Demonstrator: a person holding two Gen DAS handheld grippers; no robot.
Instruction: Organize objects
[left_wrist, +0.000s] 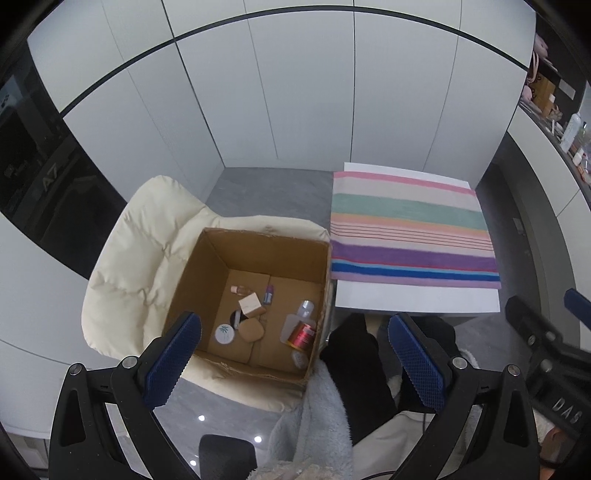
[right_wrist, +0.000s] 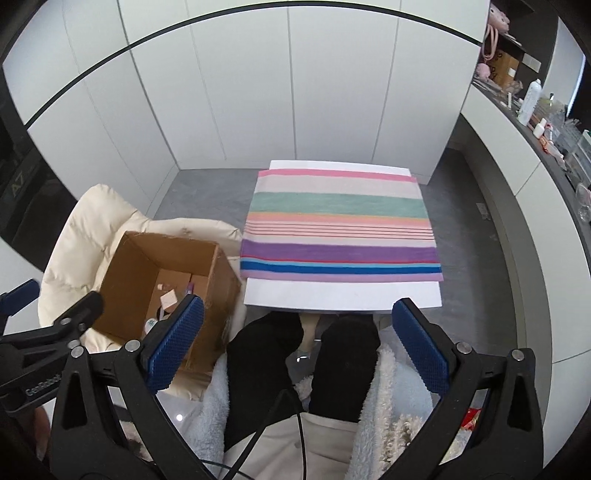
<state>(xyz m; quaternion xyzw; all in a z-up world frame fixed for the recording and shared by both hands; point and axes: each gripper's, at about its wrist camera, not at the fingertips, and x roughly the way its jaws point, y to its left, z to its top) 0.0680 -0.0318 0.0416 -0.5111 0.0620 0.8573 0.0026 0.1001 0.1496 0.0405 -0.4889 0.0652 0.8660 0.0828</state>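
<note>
Both grippers, left (left_wrist: 291, 354) and right (right_wrist: 295, 343), hang wide and empty above a cardboard box (left_wrist: 207, 273) of small toiletries beside a striped towel (right_wrist: 340, 225).

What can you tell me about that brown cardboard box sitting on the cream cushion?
The brown cardboard box is open at the top, upright, its upper edges rough and a little torn. It rests on a cream padded chair cushion, beside the white table with the striped towel. Inside, on its flat bottom flaps, lie small toiletries: a red cylindrical container, a clear bottle, a white round tin, a tan sponge and a few others. Neither gripper touches it.
</note>
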